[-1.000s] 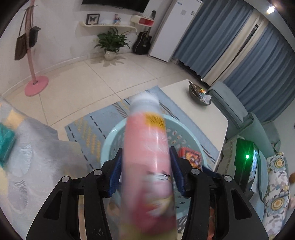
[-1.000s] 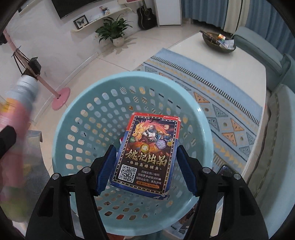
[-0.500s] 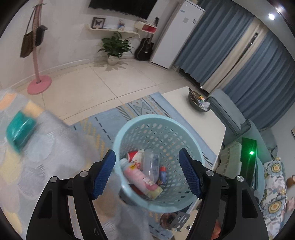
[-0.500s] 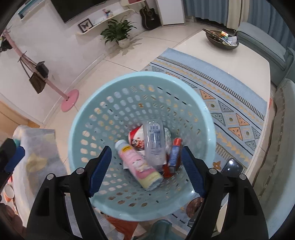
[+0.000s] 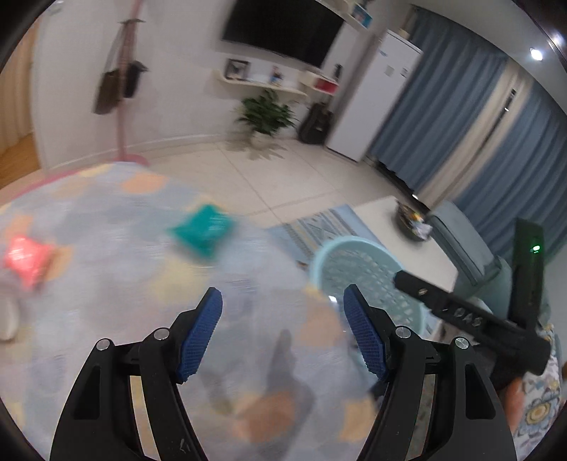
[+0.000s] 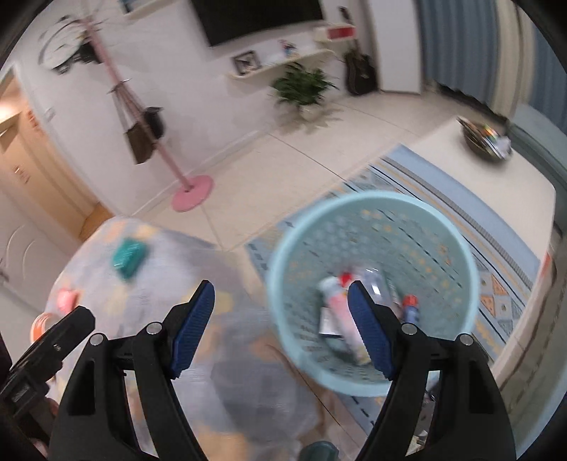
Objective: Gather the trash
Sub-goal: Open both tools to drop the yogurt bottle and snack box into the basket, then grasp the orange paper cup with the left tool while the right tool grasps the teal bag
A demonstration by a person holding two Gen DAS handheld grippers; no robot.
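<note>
Both grippers hang wide and empty now — the left gripper (image 5: 283, 333) has let its pink bottle go, the right gripper (image 6: 281, 329) its printed card box; both lie in the pale blue perforated plastic basket (image 6: 372, 227); more trash waits on the patterned round table (image 5: 106, 283) — a teal packet (image 5: 202, 232), a red wrapper (image 5: 26, 260); motion blur leaves no lettering readable.

I am seeing: pink coat stand (image 6: 161, 149) bearing bags; potted plant (image 6: 303, 88) sitting below wall shelf (image 6: 280, 65); black television (image 5: 283, 30); guitar (image 5: 315, 122) leaning beside white fridge (image 5: 375, 92); blue curtains (image 5: 443, 113); patterned rug (image 6: 496, 255).
</note>
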